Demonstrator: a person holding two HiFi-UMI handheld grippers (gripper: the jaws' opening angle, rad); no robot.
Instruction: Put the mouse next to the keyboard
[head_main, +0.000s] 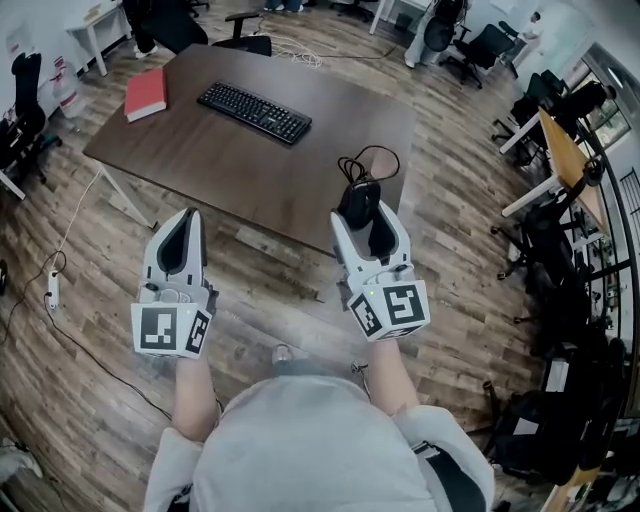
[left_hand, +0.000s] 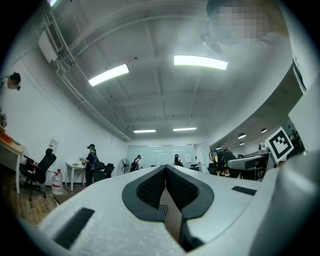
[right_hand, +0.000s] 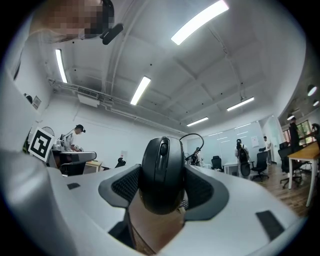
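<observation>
The right gripper (head_main: 365, 212) is clenching its fingers (right_hand: 125, 186) around the black mouse (right_hand: 162, 172), holding it over the near edge of the counter (head_main: 250, 175). The left gripper (head_main: 182, 228) is hovering off the counter, its fingers (left_hand: 150, 189) pressing together on nothing. The keyboard (head_main: 254, 112) is lying well apart from the mouse, toward the counter's far side, near a red book (head_main: 146, 94).

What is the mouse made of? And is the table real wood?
The mouse looks like black plastic, smooth with a soft sheen where the ceiling lights catch it. The table top looks like dark brown wood or a wood-look laminate. Faint grain shows, but I can't tell which it is.
</observation>
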